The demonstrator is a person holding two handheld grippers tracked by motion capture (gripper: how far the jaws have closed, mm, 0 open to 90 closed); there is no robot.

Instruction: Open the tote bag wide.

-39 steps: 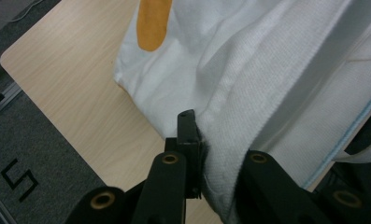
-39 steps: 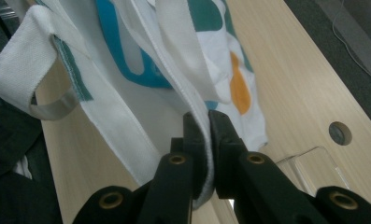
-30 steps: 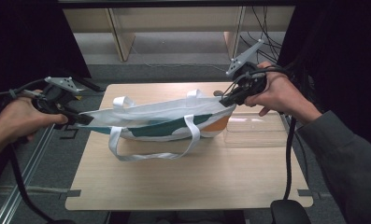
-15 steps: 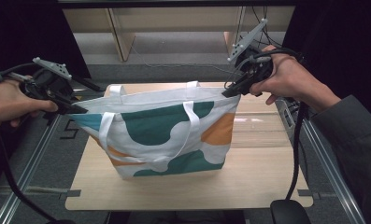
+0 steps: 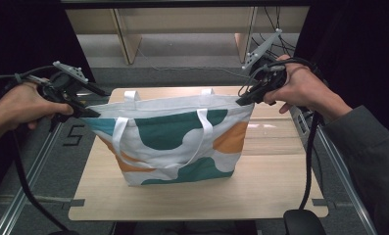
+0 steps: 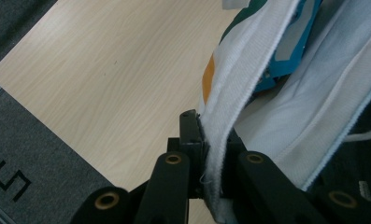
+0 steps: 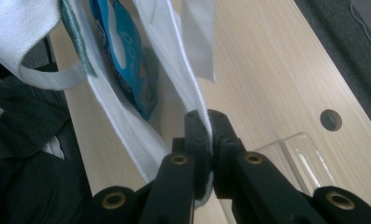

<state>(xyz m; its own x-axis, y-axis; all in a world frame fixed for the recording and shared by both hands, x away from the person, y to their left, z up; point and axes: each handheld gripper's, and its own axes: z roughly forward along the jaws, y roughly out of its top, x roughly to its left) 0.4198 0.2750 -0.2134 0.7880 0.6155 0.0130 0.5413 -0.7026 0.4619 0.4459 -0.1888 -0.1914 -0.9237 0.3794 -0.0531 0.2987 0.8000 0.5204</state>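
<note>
I've got the tote bag hanging over the desk, left claw and right claw each clamped on a top corner (blue packet inside). Next: lower it gently, keeping the rim taut.

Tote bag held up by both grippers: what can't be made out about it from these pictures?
- Contents: the right gripper view shows a blue packet inside the tote bag, its print blurred and partly covered by the fabric.
- The bag's far side: in the high view, hidden by its near side.
- Whether the bottom rests on the table: the high view's angle leaves this open.
- Pad faces of the left gripper and right gripper: covered by the clamped rim.
</note>
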